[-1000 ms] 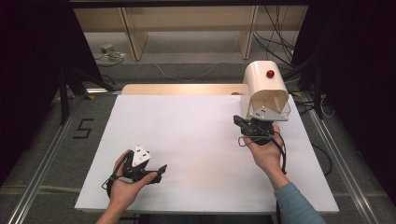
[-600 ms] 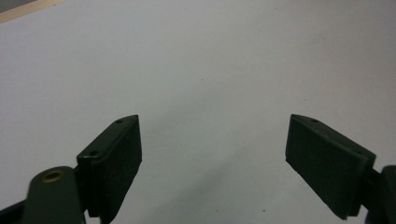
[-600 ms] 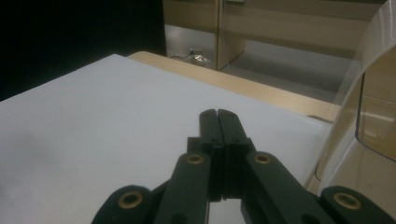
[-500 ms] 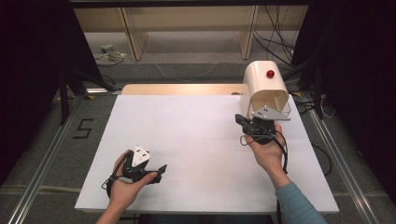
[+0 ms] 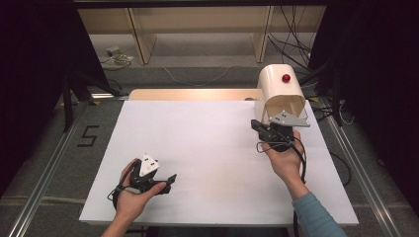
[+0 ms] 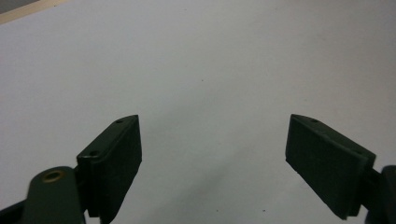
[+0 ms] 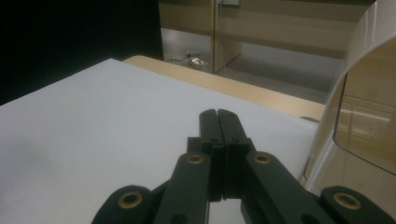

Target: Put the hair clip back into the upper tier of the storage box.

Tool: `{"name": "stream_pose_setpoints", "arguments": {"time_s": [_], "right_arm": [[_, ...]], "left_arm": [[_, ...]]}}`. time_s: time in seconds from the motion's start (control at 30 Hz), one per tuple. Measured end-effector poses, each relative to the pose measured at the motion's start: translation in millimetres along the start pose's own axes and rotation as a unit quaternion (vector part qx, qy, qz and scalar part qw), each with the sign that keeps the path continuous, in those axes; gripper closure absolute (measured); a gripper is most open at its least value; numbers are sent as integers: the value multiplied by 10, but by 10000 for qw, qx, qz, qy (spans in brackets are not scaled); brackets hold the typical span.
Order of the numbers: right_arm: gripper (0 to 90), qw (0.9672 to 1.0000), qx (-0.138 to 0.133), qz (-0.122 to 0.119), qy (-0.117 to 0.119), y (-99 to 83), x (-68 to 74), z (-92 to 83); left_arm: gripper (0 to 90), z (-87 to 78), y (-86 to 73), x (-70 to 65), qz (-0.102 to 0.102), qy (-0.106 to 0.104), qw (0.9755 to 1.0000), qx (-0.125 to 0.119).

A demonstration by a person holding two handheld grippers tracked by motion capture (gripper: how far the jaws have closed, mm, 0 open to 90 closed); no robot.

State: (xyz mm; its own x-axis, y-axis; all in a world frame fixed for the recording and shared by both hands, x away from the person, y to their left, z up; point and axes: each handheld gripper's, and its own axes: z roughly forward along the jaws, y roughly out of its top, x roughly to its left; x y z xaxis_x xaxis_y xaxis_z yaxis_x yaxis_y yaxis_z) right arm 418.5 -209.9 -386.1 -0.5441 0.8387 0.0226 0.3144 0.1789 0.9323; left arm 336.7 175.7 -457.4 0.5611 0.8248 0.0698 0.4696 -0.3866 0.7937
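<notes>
Looks like pre-grasp: right gripper [image 5: 261, 127], jaws closed and empty, beside the cream housing [image 5: 279, 96] upper right; left gripper [image 5: 160, 181] open, lower left; the right must open next.

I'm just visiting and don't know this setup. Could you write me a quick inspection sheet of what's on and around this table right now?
Surface: white table top, bare across its middle.
Job's things: cream domed box with a red button, at the table's far right.
Clutter: nothing seen on the table.
Grippers: left hand-held gripper near the front left, jaws wide apart, nothing between them; right hand-held gripper beside the box, jaws pressed together, empty.
Cables: a black cable trails from the right hand-held gripper; more run across the floor behind the table.
Surroundings: wooden shelving behind, dark curtains at both sides, a "5" mark on the floor at left.
</notes>
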Motion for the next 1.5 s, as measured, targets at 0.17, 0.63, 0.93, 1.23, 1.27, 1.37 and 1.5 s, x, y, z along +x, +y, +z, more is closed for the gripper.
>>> {"name": "stream_pose_setpoints", "arguments": {"time_s": [0.17,0.63,0.93,1.23,1.27,1.37,1.5], "right_arm": [[900,10000,-26,0,-19,5,-14,-5],[900,9999,-102,29,-68,26,-47,-32],[900,9998,-133,60,-115,41,-75,-56],[900,9998,-158,70,-139,48,-85,-65],[900,9997,-162,74,-141,48,-86,-66],[900,9997,-173,86,-140,48,-90,-65],[900,9997,-176,83,-156,53,-93,-71]], "left_arm": [[185,0,1,-1,0,-2,10000,-3],[186,0,0,-2,-1,-6,10000,-2],[186,4,0,-4,-27,-4,10000,-18],[186,4,-1,-1,-26,-5,10000,-13],[186,1,-1,2,-5,-8,10000,6],[186,1,0,2,-6,-8,10000,5],[186,1,-1,3,-8,-9,10000,5]]}}
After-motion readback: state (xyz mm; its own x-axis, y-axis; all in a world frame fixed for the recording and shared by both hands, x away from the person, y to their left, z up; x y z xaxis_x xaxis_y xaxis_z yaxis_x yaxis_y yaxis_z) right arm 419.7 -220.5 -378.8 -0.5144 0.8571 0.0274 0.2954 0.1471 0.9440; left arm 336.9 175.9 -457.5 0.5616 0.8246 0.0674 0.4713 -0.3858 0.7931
